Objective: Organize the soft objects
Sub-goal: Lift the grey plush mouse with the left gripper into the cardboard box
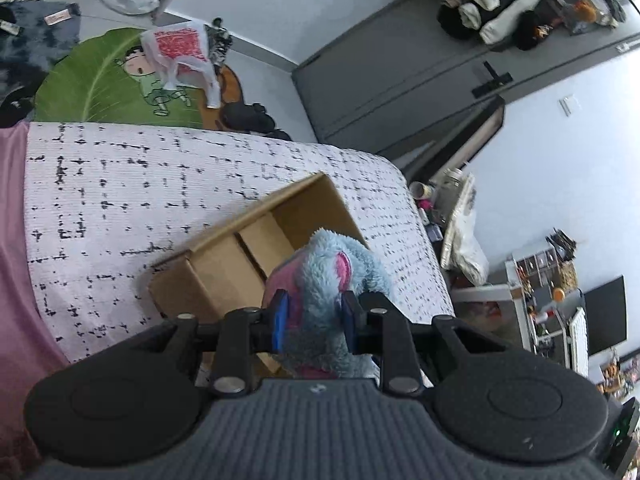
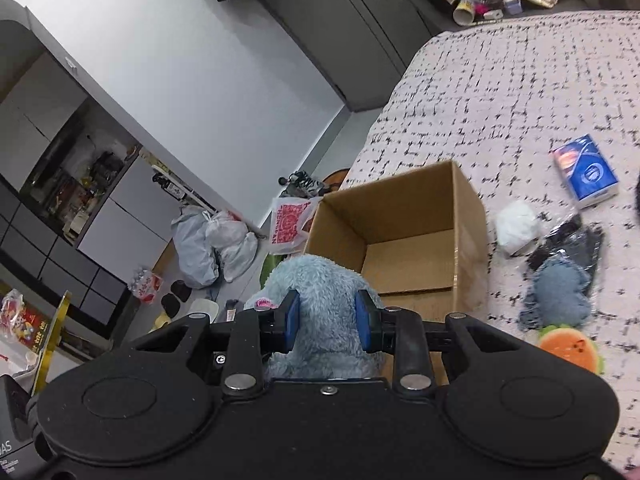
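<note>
Both tongs – left, right – clamped on blue plush (above open box)

The plush toy was half hidden behind the left gripper, its lower part lost below the housing; in the right wrist view only a blue fuzzy hump showed, w/ the rest behind the right gripper. It covered the cardboard box at the near corner, so the box floor there couldn't be seen. The dark packet was too blurred to identify. Shelf clutter was too small to tell apart.
</note>
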### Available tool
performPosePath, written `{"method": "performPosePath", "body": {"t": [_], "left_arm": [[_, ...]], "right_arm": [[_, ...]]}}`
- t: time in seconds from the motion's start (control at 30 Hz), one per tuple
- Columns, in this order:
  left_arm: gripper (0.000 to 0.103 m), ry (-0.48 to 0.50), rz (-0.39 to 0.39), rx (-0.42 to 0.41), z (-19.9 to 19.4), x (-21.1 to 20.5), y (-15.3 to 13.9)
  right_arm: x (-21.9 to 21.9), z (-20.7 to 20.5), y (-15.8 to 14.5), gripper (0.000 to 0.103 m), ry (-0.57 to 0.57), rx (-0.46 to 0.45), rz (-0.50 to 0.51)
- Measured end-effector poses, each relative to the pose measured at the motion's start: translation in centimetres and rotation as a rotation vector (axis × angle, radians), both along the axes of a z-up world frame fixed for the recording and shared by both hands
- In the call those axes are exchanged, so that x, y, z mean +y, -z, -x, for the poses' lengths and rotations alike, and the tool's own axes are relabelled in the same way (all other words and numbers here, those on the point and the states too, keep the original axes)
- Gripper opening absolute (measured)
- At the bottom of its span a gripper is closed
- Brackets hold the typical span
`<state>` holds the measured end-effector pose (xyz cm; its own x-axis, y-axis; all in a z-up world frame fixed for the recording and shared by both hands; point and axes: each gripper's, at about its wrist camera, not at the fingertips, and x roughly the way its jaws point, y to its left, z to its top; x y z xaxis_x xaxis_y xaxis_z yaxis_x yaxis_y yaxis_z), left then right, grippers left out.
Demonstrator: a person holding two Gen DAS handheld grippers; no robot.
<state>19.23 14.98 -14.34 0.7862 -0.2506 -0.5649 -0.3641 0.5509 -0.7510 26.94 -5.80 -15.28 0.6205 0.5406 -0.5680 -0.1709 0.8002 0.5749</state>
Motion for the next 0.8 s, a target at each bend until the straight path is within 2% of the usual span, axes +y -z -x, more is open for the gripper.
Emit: {"method": "performPosePath", "body": {"t": [0.2,0.3,0.4,0.57,0.67,0.73,0.8], "left_arm": [[0.026,-0.029,-0.034,0.013,-0.9,0.1,0.8],[0.031,-0.045,-0.047,0.052,-1.5,0.0,1.2],[0.034,-0.049,-0.053,0.083,-1.9,-0.1,1.3],[0.059,-0.055,-0.136,0.065,-1.6,-1.3,0.4],[0.062,-0.067,-0.161,0.104,-1.3,-1.9,0.1],[0.062,-0.068,-0.199,0.107,-0.8,-2.4,-0.4],[0.062,-0.075,-0.254,0.121,-0.3,-2.7,-1.3]], "right_arm": [[0.8,-1.0,1.0,0.029,-0.013,-0.002,0.004],[0.4,-1.8,1.8,0.035,-0.011,0.048,-0.029],[-0.4,-1.7,1.6,0.051,-0.012,0.058,-0.050],[-1.9,-1.0,0.5,0.053,-0.020,0.063,-0.081],[-2.7,-0.6,-1.0,0.057,-0.047,0.036,-0.083],[-3.4,-0.3,-1.6,0.077,-0.044,0.020,-0.081],[-4.2,0.0,-2.0,0.083,-0.045,0.007,-0.077]]}}
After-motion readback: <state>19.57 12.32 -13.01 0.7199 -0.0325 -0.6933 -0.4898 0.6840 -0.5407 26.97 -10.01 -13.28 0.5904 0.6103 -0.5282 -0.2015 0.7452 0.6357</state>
